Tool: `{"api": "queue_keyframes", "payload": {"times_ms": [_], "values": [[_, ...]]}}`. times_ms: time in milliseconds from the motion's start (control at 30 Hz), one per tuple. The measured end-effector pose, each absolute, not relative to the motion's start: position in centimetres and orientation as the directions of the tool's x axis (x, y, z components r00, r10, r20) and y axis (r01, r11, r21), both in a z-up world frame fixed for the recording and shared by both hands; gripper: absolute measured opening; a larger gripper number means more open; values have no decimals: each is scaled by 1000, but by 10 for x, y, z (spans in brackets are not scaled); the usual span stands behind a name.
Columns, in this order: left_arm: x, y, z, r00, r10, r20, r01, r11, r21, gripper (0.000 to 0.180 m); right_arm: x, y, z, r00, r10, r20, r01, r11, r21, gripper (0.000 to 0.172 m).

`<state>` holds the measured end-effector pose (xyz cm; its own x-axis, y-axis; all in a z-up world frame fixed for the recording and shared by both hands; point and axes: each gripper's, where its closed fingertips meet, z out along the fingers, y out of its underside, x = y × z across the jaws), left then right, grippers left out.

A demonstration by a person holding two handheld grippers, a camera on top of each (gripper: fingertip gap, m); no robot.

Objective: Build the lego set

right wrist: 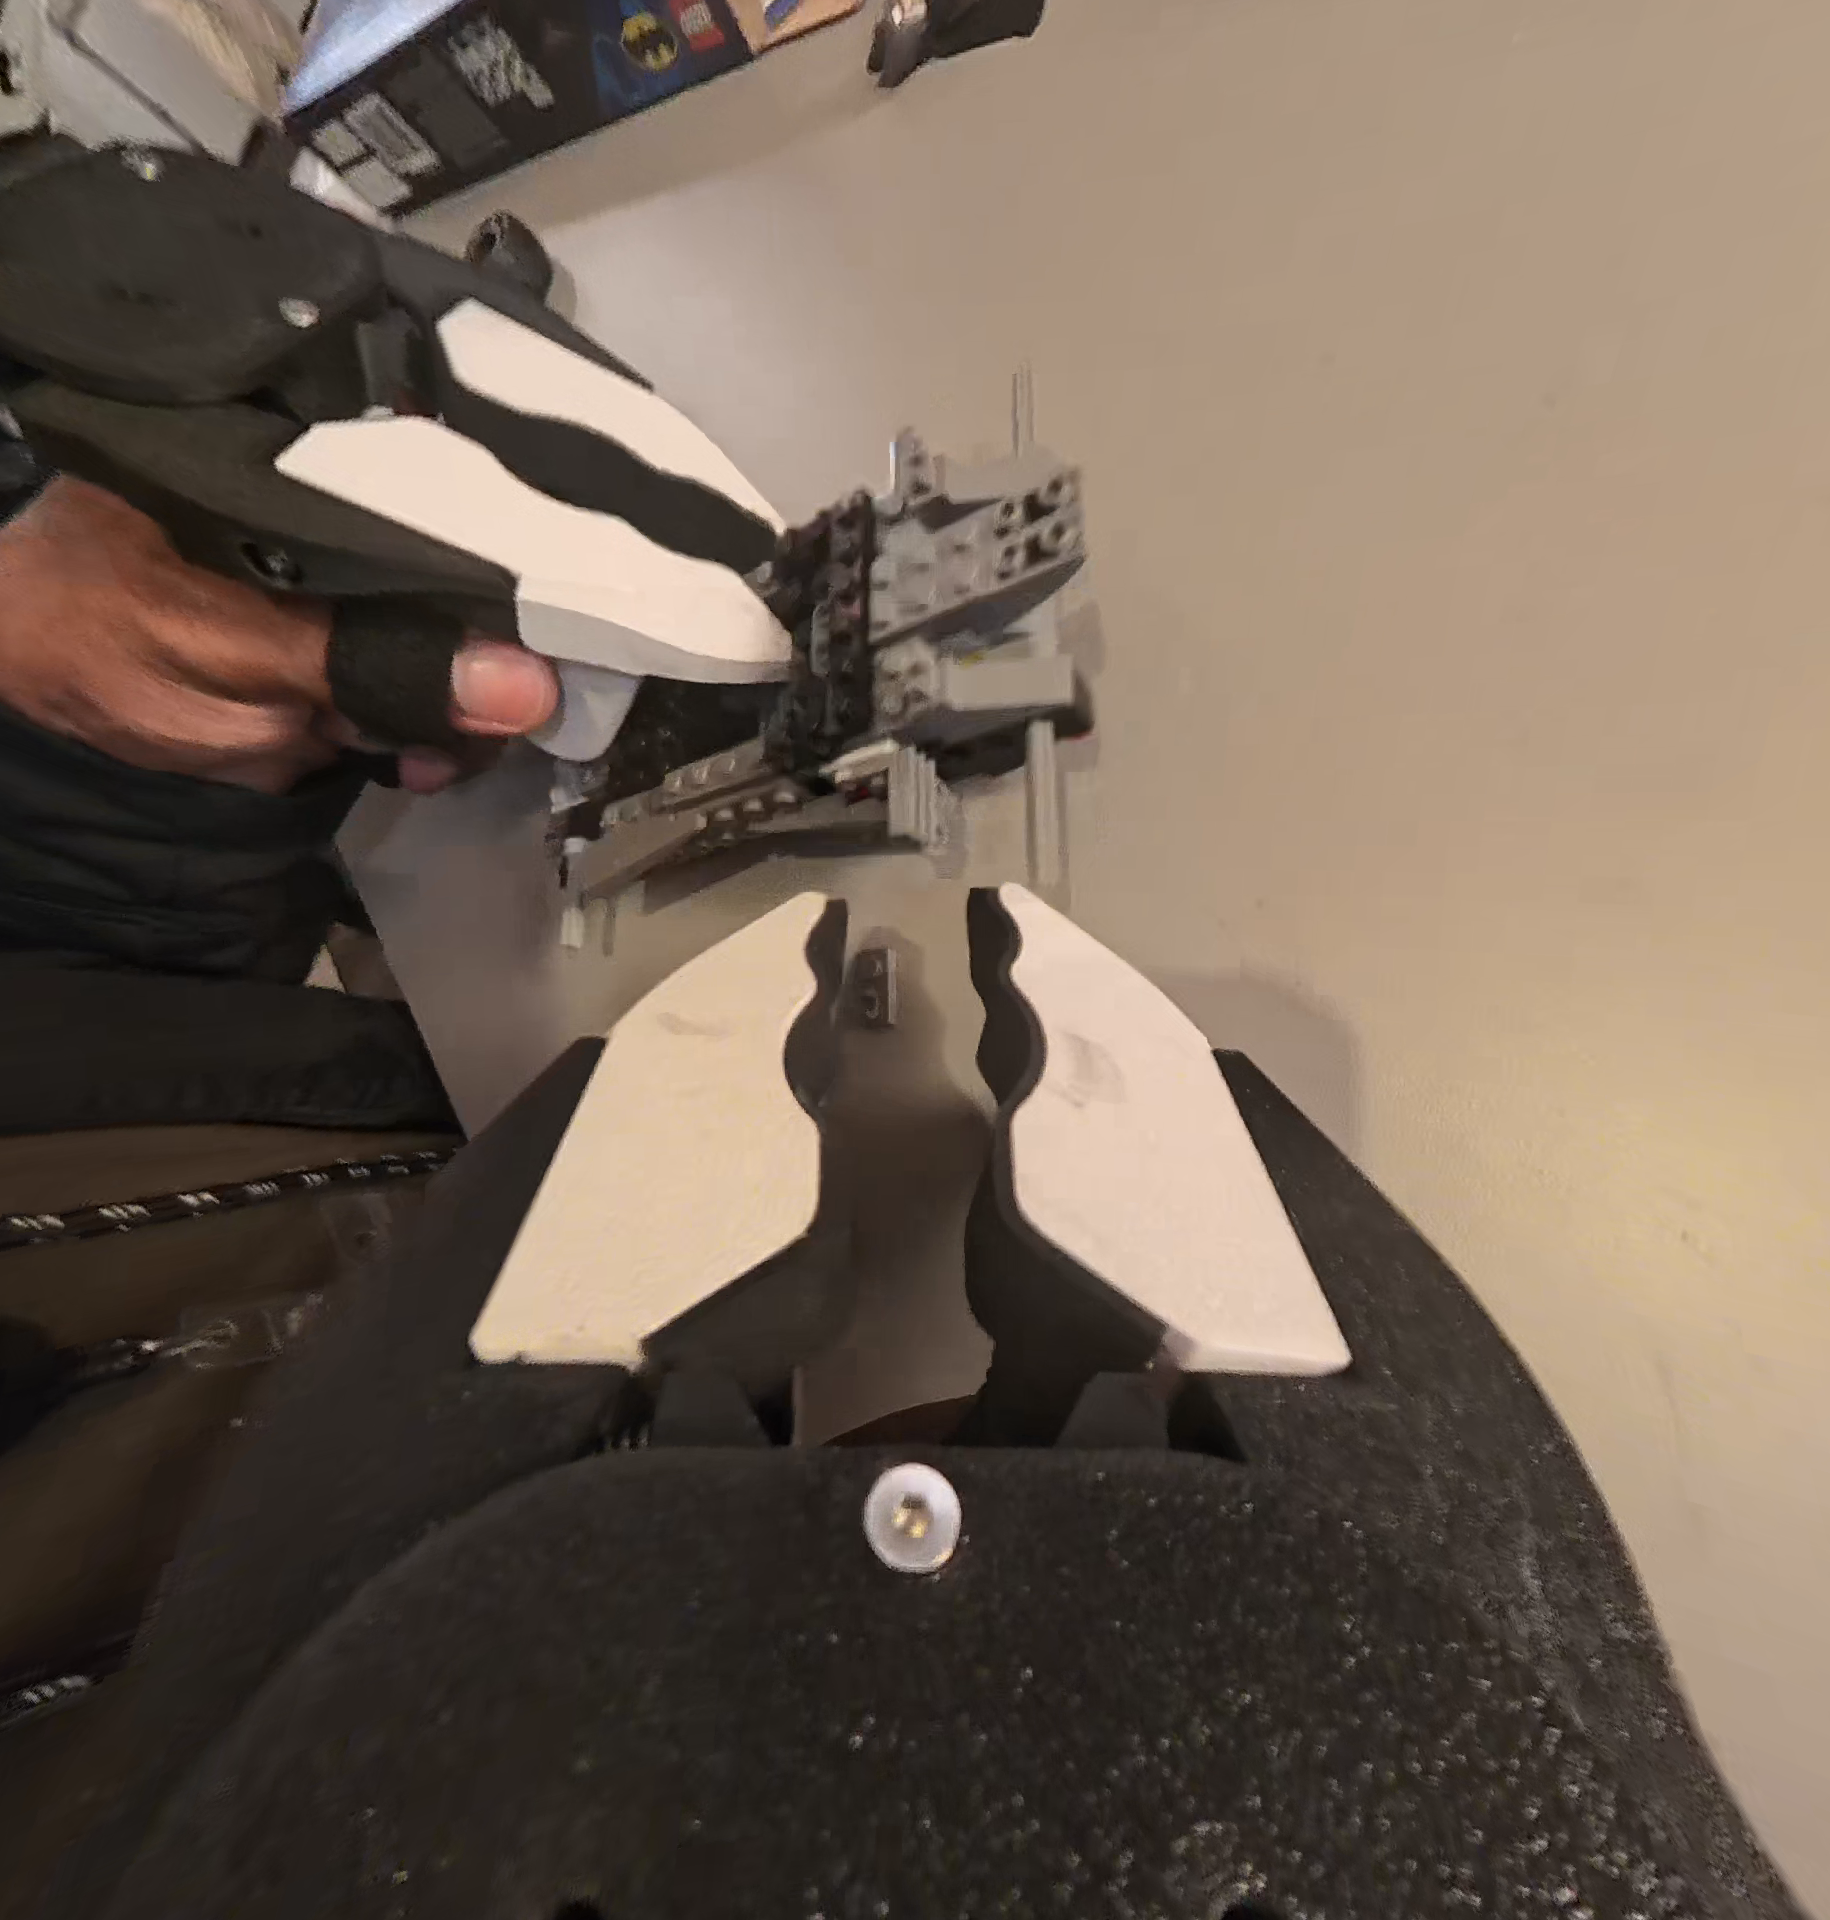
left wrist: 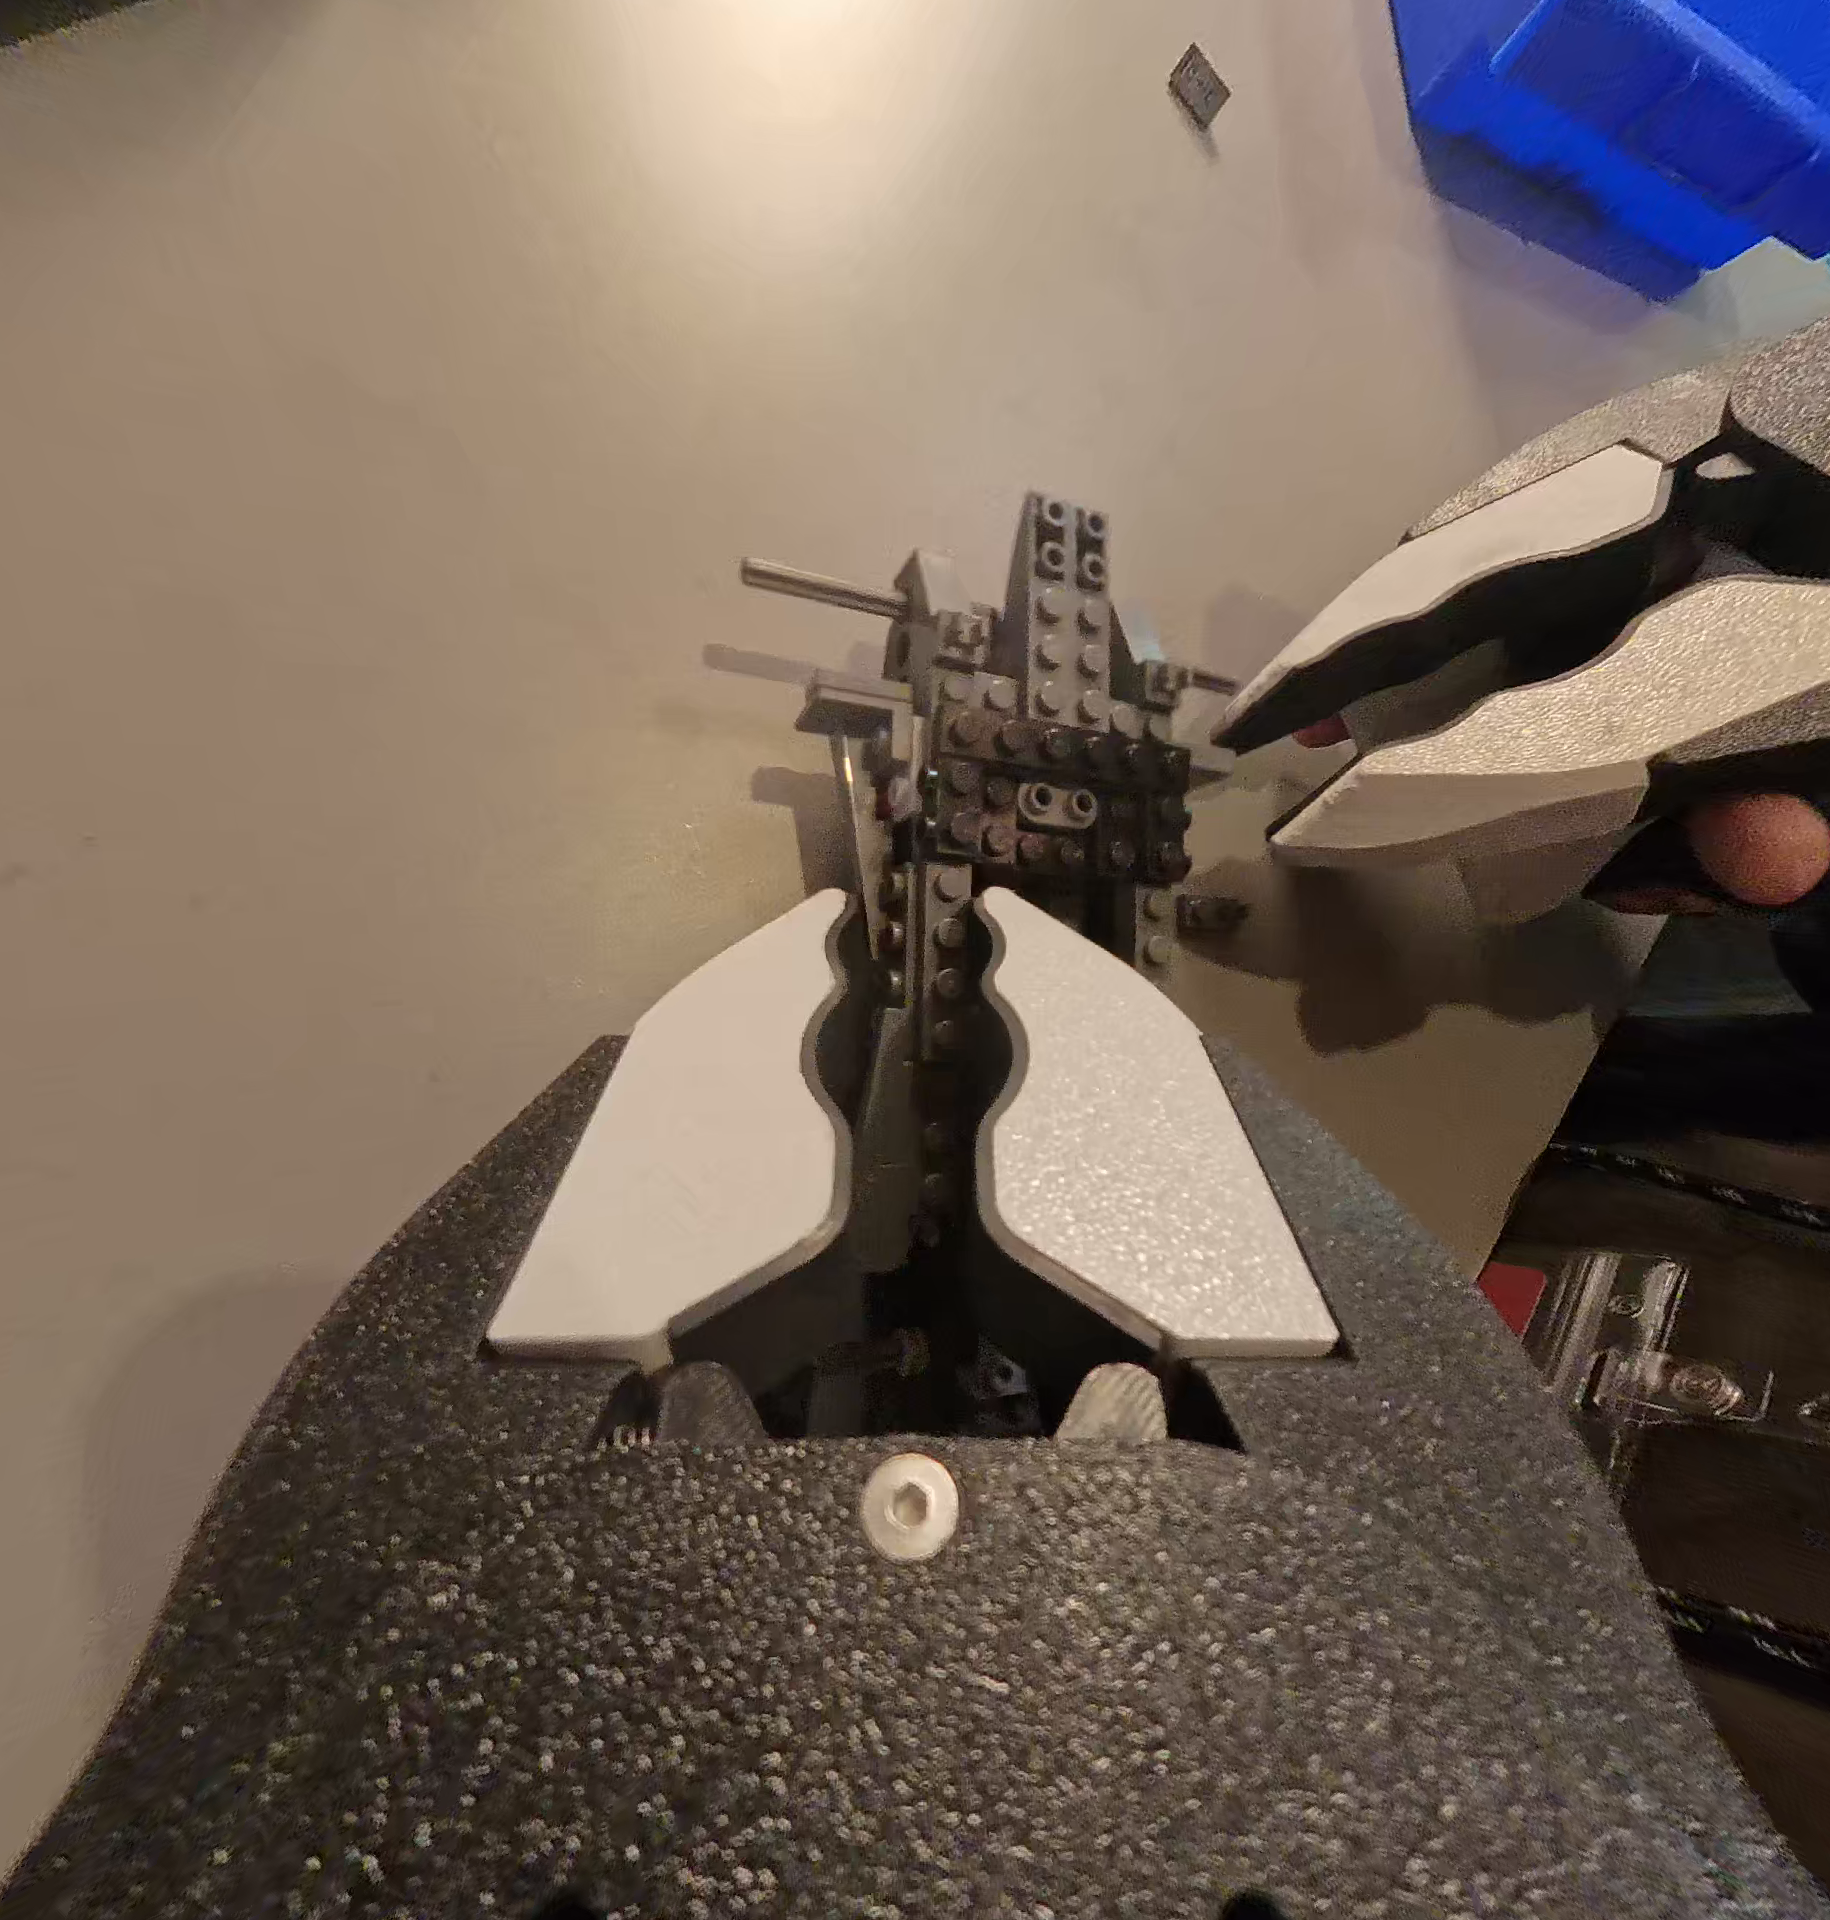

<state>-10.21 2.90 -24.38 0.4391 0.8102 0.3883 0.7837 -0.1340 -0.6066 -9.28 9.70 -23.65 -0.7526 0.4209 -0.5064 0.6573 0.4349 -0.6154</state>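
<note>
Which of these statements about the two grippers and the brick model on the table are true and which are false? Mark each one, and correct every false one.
1. The left gripper has part of the grey brick model between its fingers. True.
2. The right gripper is clamped on the model. False: its jaws stand apart above the table, with a small dark two-stud piece lying loose between them.
3. A blue bin stands at the far side of the table. True.
4. The model is bright red and yellow. False: it is grey and black.
5. A hand holds the left gripper. True.
</note>
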Motion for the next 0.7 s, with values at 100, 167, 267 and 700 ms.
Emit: {"api": "queue_keyframes", "payload": {"times_ms": [100, 167, 267, 700], "values": [[-103, 31, -241, 429, 819, 382, 780, -123, -613, 18, -96, 97, -232, -688, 450, -569, 723, 360, -590, 27], [-102, 32, -243, 419, 822, 386, 787, -117, -606, 18, -96, 98, -232, -662, 462, -590, 746, 335, -576, 30], [-103, 32, -241, 388, 826, 408, 794, -74, -604, 18, -95, 98, -227, -613, 465, -639, 786, 275, -554, 36], [-106, 59, -212, 367, 822, 435, 746, 19, -666, 18, -106, 96, -193, -364, 300, -882, 906, -107, -410, 56]]}}
